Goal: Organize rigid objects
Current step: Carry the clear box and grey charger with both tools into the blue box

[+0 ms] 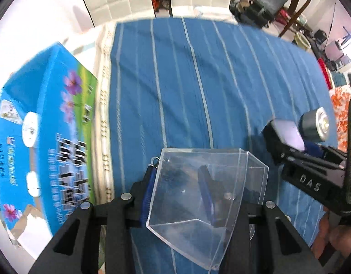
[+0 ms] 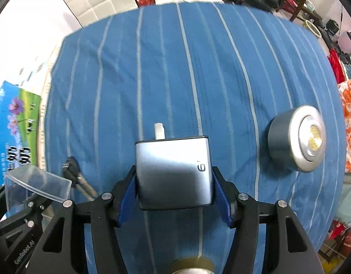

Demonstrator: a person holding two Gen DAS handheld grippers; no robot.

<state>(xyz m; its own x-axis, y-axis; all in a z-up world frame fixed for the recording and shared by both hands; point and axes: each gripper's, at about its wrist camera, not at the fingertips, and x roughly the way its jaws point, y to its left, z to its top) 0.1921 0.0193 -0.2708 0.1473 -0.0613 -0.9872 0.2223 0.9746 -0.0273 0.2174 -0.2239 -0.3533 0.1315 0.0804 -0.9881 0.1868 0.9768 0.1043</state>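
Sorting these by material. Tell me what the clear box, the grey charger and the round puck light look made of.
Clear box: likely acrylic, glossy; see-through walls with bright, sharp edges.
Grey charger: probably plastic with a satin metallic finish, soft sheen; a metal prong shows on its far end.
Round puck light: matte grey body, plastic or painted metal; shiny silver ring around a yellowish lamp.

The striped tablecloth (image 2: 166, 68) is serving as the landmark. A puck light (image 2: 297, 138) is sitting on it toward its right side. A charger block (image 2: 174, 171) is hovering over its near middle, between the right gripper (image 2: 174, 182) fingers. A clear box (image 1: 203, 196), pinched in the left gripper (image 1: 177, 191), is hanging over its near left. A printed carton (image 1: 40, 132) is lying just beyond its left edge.
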